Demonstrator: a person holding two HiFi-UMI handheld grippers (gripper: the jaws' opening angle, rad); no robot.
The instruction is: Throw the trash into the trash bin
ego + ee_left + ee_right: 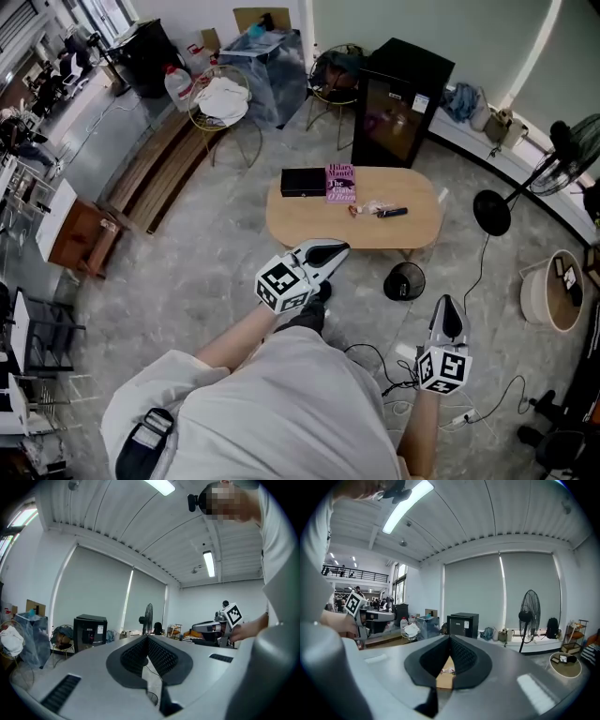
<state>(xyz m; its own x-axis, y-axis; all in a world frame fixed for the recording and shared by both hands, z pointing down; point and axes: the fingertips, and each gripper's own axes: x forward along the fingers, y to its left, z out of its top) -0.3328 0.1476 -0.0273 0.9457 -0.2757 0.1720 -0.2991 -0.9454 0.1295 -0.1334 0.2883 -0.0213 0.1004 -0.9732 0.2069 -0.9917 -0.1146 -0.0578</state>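
Note:
A crumpled clear wrapper [366,207] lies on the oval wooden table [309,228], beside a black marker [392,213]. A small black mesh trash bin [404,281] stands on the floor at the table's near right edge. My left gripper [341,247] is shut and empty, its tips at the table's near edge. My right gripper [447,301] is shut and empty too, hanging over the floor to the right of the bin. In the right gripper view the wrapper [449,671] and table [444,680] show below the closed tips of the right gripper [450,637]. The left gripper [147,637] holds nothing.
A black box [303,182] and a pink book [340,184] also lie on the table. A black mini fridge [403,103] stands behind it, with wire chairs [223,103] to the left. A fan [572,155], a round basket [553,291] and floor cables [469,412] are at the right.

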